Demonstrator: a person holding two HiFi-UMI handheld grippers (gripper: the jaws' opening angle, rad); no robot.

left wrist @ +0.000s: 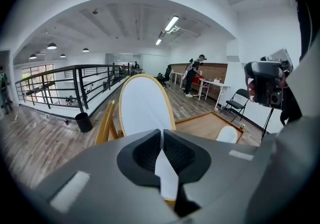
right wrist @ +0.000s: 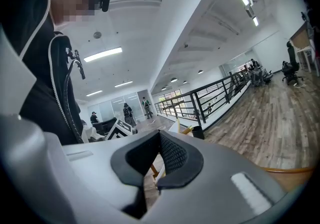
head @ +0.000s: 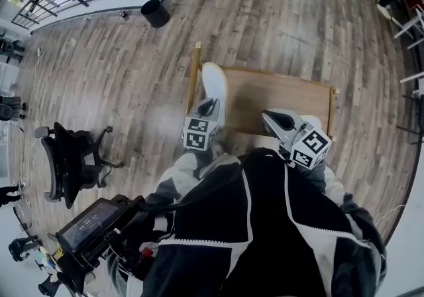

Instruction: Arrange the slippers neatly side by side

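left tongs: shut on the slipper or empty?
Shut on it. Left gripper view: the tongs pinch the white slipper, which sticks out beyond their tips.

White slipper edged in tan; light-brown board; black bin; grey-brown streaked plank floor.

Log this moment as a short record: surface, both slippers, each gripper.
surface: wooden table
slipper one: white slipper, raised at the table's left edge
slipper two: second slipper, lying near the table's right end, apart from the first
left gripper: shut on white slipper
right gripper: shut, nothing between its jaws
arrangement: not yet side by side
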